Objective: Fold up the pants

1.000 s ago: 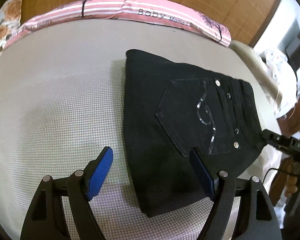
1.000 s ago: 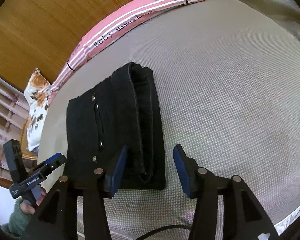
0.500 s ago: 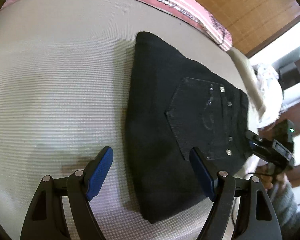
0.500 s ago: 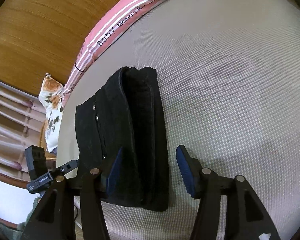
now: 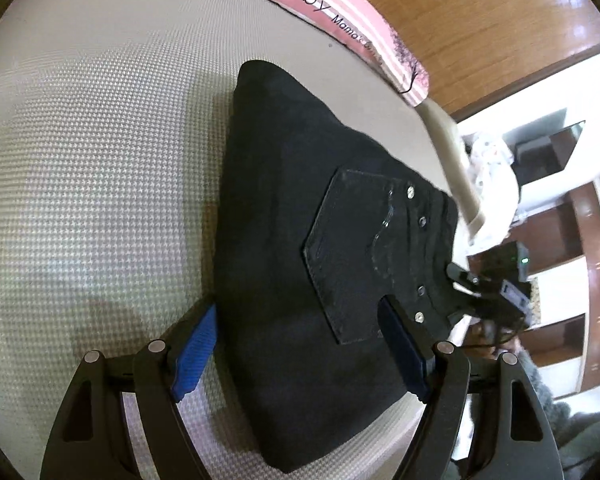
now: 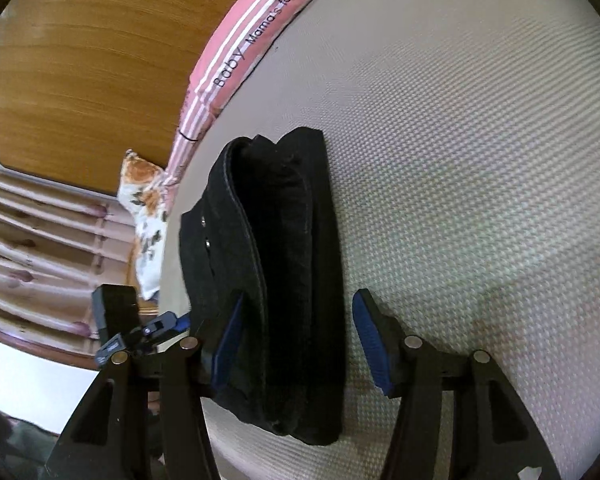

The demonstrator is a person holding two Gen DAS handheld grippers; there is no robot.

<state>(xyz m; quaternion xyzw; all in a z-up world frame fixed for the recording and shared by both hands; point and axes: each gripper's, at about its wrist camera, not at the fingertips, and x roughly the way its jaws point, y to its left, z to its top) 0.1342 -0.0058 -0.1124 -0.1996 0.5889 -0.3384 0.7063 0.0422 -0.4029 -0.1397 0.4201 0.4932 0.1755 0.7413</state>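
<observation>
Pants (image 5: pixel 300 280) folded, left gripper (image 5: pixel 300 352) agape astride pocket face, right gripper (image 6: pixel 296 344) parted astride layered edge

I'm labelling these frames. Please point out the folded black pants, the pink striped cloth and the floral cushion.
Folded black pants (image 5: pixel 340 264): left wrist view, back pocket.
Pink striped cloth (image 5: pixel 340 12): left wrist view, printed band.
Floral cushion (image 6: pixel 146 216): right wrist view, its middle.

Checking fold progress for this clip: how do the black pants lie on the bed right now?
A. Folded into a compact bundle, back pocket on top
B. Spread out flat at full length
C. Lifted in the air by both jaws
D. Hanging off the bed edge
A: the black pants lie stacked on the bed, back pocket facing up.
</observation>
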